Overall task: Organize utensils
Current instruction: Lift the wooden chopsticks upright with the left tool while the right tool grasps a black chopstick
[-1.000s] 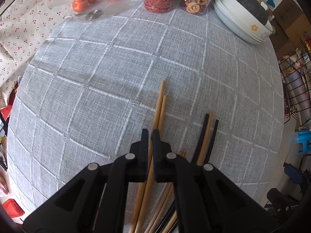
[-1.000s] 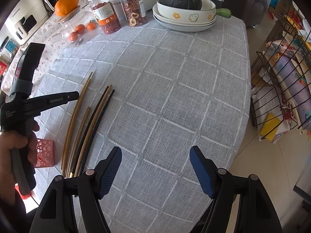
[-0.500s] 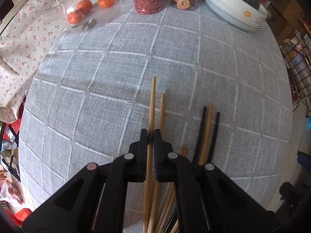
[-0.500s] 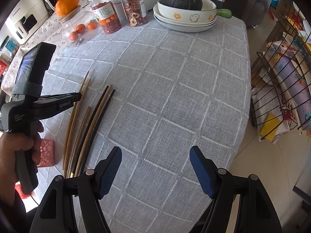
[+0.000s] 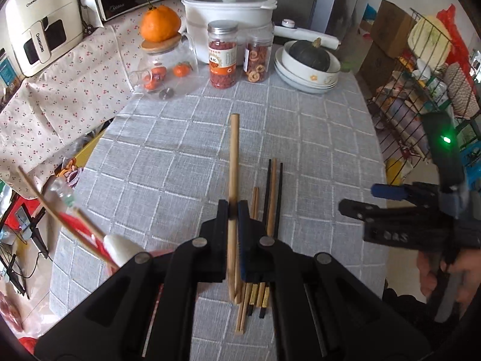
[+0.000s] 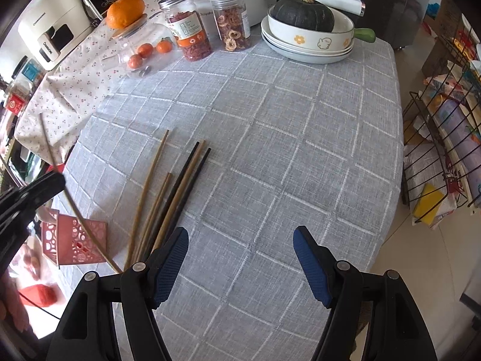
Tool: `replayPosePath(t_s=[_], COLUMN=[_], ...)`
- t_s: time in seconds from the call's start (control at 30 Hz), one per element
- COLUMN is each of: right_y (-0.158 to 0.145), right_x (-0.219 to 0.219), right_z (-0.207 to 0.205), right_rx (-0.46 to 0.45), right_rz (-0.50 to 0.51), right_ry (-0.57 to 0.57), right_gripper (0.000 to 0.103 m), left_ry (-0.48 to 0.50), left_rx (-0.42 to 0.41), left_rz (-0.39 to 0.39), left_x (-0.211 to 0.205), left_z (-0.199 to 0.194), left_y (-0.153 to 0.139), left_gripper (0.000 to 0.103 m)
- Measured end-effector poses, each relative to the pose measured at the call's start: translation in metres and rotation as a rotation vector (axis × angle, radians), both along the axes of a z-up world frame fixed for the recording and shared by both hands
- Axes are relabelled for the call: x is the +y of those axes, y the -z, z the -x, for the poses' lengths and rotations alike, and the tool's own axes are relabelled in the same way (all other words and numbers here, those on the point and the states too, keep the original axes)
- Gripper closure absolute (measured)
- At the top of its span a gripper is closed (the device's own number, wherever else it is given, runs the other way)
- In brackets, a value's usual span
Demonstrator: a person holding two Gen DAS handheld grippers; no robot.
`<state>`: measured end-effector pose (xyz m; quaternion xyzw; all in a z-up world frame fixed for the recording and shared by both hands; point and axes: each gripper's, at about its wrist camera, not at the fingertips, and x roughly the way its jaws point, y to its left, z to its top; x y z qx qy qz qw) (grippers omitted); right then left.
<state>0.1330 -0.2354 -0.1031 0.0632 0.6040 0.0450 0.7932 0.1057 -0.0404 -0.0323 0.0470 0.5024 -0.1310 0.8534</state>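
Pinching one light, stiff, smooth wooden chopstick (image 5: 233, 180) near mid-length in the closed left tongs (image 5: 233, 210), we hold it above the desk (image 6: 270, 120), judging it may pivot, while the right tongs (image 6: 240, 258) gape empty.

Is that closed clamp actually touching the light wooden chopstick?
Touching: the left wrist view shows the left gripper clamped shut on the light wooden chopstick, pads pressing both sides.

1. Right of the loose chopsticks (image 6: 168, 192), the surface (image 6: 285, 150) lies bare to its edge.
2. Beyond them, jars (image 6: 189, 27) and stacked dishes (image 6: 306, 45) line the far edge.
3. Left of them, a red holder (image 6: 75, 237) crowds the edge.
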Motion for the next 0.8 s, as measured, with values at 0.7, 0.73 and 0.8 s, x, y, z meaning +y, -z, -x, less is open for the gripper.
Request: replayPosePath(t_s=[0.7,0.73,0.8], right_y=[0.066,0.069,0.074], right_x=[0.04,0.043,0.048], right_z=[-0.05,-0.053,-0.058], right_rx=[0.067,0.068,0.072], right_rz=[-0.116,-0.115,-0.105], right_ry=[0.074,0.074,0.075], right_gripper=[0.076,0.076,0.08], left_ry=[0.009,0.009,0.006], left_rx=[-0.097,-0.098,-0.1], left_rz=[0.2,0.198,0.19], left_x=[0.051,0.053,0.054], left_z=[0.041,0.042,0.043], left_y=[-0.04,-0.04,-0.04], left_gripper=[0.096,0.096,0.096])
